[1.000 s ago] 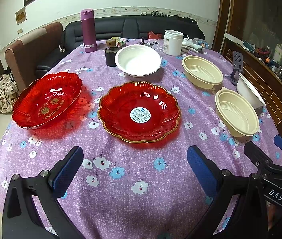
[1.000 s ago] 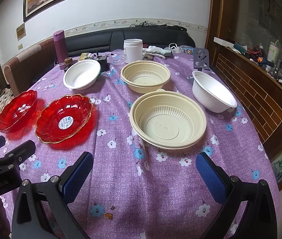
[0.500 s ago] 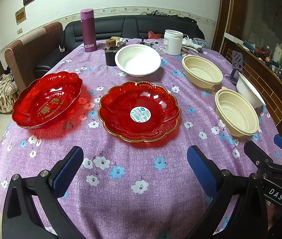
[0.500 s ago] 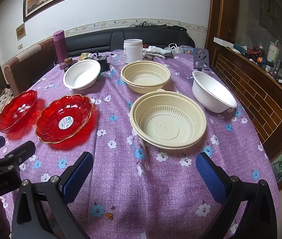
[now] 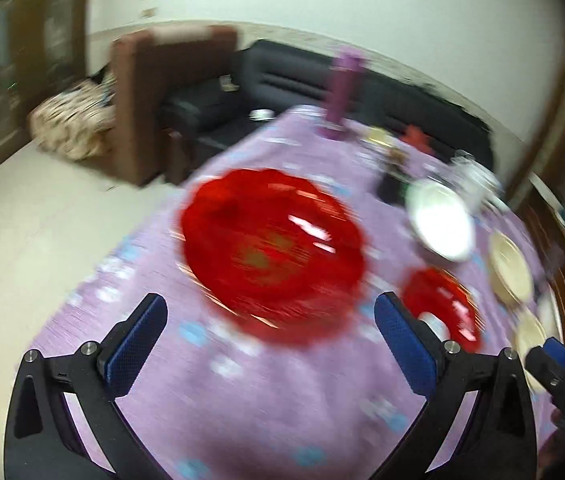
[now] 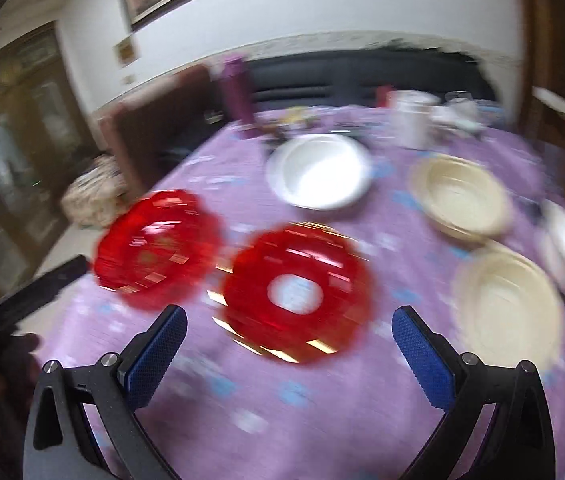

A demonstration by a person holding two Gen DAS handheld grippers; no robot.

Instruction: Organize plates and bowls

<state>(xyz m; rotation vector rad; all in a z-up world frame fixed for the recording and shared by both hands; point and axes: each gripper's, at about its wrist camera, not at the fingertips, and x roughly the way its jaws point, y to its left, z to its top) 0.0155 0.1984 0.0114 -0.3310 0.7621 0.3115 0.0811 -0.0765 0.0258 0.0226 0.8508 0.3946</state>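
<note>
Both grippers are wide open, holding nothing: left gripper [image 5: 270,344] faces the red plate [image 5: 272,240] at 12 o'clock. It looks light, stiff and slippery; pinch its rim.

Bare purple tablecloth [image 5: 242,400] right ahead of the left gripper [image 5: 270,340], then the plain red plate [image 5: 272,240] blocks it. Same for the right gripper [image 6: 290,348]: stickered red plate [image 6: 296,292] dead ahead, cream bowl [image 6: 508,304] crowding its right side.
</note>
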